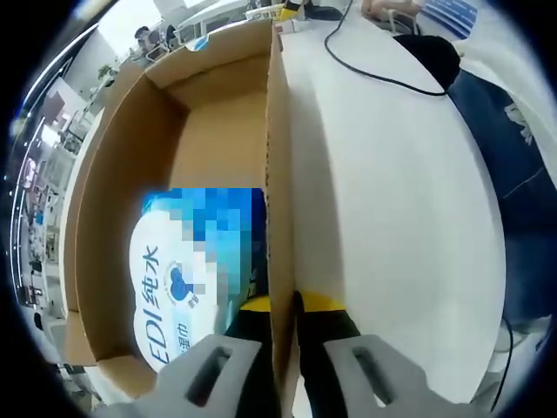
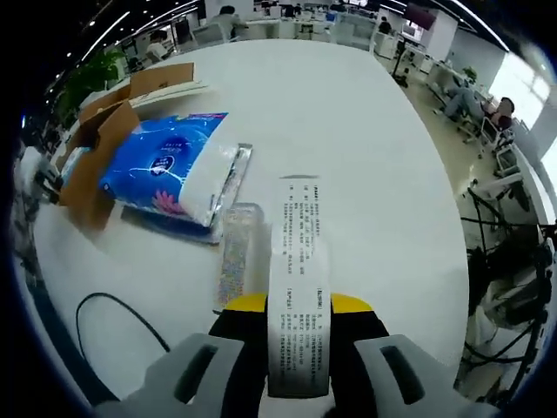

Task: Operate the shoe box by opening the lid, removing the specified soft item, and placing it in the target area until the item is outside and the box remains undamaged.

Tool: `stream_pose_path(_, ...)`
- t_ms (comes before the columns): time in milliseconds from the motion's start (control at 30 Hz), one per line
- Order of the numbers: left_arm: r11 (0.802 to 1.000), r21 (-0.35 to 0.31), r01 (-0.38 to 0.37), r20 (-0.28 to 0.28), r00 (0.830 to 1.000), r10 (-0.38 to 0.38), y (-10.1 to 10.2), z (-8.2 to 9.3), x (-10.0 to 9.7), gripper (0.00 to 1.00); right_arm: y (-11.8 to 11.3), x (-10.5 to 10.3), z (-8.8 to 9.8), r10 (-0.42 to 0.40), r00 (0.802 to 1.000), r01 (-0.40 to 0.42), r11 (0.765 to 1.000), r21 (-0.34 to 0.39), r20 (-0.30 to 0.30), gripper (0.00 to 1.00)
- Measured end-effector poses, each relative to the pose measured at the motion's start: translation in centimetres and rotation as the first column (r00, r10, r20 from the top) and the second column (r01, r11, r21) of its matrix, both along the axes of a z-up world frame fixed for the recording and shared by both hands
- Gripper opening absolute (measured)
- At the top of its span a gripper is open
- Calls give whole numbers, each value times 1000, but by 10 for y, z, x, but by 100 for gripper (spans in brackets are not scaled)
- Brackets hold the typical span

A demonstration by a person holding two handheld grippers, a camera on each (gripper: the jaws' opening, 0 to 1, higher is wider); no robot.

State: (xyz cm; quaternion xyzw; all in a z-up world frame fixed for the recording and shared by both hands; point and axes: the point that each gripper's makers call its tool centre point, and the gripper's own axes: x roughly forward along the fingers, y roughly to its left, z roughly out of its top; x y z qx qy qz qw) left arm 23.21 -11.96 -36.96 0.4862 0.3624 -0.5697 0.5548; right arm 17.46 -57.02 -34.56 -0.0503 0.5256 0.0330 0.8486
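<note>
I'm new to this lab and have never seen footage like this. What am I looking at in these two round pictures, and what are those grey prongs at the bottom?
No robot arm is at work here: a person holds a two-jaw gripper in each hand, and a fisheye camera rides on each, looking forward along its jaws. The grey prongs are those jaws.

In the left gripper view, the left gripper is shut on the side wall of an open cardboard box. Inside the box lies a blue and white soft pack.

In the right gripper view, the right gripper is shut on a white pack with printed text, held above the white table. On the table lie a blue tissue pack, a clear wrapped pack and a black cable. The box shows at the left.
</note>
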Motion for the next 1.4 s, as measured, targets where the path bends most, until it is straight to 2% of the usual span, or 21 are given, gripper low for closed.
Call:
stream_pose_path(567,1000,3,-1,2,1000,1,-1,0,0,3,-1,0,1,-5,1000,5,1000,3,6,22)
stream_pose_path(800,1000,5,-2,2,1000,2,-1,0,1,3,-1,2,4,5,1000,-5,1000,-1,18,26)
stream_pose_path(867,1000,4,-3,4,1000,3,-1,0,1,3,-3,0,2,29,1000,-29,999,-29,0,27)
stream_pose_path(1000,1000,5,-5,6,1000,5,0,0,1,3,-2,-1,2,14,1000,-14,1000,-17,-2,33)
stream_pose_path(1233,1000,5,-5,4,1000,5,1,0,1,3,0,-2,4,24,1000,-24,999,-26,1,34)
stream_pose_path(1400,1000,5,-6,5,1000,6,1,0,1,3,2,-2,14,34,999,-33,999,-36,19,37)
